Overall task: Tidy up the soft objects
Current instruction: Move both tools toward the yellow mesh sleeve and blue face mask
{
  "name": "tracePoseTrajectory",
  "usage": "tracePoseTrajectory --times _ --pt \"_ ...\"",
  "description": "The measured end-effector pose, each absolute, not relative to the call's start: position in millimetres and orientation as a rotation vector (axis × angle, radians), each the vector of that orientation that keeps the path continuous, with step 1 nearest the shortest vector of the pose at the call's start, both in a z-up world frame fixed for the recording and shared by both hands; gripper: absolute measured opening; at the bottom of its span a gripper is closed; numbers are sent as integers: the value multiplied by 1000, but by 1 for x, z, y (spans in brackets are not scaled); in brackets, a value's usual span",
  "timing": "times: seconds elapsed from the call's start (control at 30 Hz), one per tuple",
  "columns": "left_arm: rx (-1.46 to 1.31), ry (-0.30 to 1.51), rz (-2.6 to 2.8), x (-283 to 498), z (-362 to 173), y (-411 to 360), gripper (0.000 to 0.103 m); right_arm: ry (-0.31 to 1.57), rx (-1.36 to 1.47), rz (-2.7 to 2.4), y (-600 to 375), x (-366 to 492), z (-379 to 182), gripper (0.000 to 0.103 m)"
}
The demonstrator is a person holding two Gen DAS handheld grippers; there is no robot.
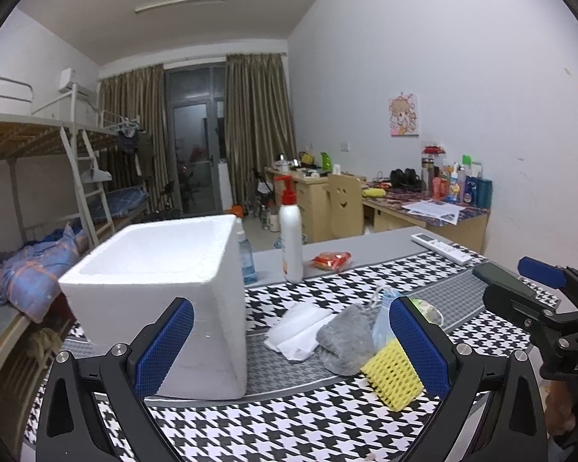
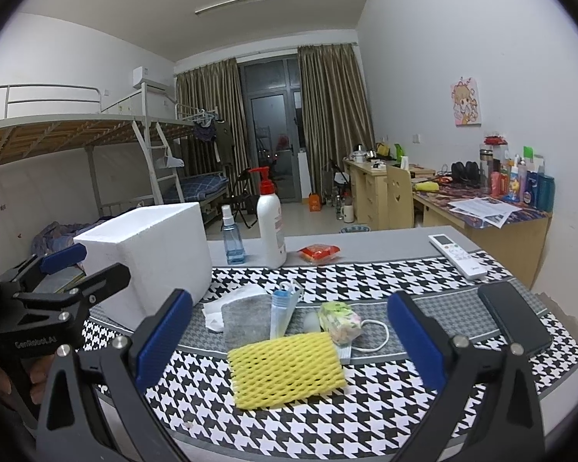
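Right of the foam box (image 1: 162,304) in the left wrist view, the left gripper (image 1: 289,346) hangs released with the sponge (image 1: 393,377) by its right pad, while the right wrist view centres the sponge between the right gripper (image 2: 289,340), also released, so lower, pinch gently, then lift boxward.

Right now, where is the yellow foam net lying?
The yellow foam net lies flat on the houndstooth cloth, nearest the right wrist camera, just in front of the grey cloth and floral packet.
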State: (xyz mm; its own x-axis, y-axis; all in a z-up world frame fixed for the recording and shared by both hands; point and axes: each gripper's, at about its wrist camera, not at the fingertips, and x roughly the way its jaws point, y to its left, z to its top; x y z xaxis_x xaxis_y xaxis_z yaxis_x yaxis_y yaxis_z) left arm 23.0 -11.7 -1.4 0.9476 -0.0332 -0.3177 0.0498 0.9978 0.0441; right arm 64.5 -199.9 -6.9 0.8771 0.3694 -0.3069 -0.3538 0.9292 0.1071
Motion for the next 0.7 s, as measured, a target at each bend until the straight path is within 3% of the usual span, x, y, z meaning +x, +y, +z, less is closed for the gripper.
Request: tracePoseTrajectory --times 0.7 --pt "90 417 -138 41 -17 -30 102 416 59 381 -206 87 -24 102"
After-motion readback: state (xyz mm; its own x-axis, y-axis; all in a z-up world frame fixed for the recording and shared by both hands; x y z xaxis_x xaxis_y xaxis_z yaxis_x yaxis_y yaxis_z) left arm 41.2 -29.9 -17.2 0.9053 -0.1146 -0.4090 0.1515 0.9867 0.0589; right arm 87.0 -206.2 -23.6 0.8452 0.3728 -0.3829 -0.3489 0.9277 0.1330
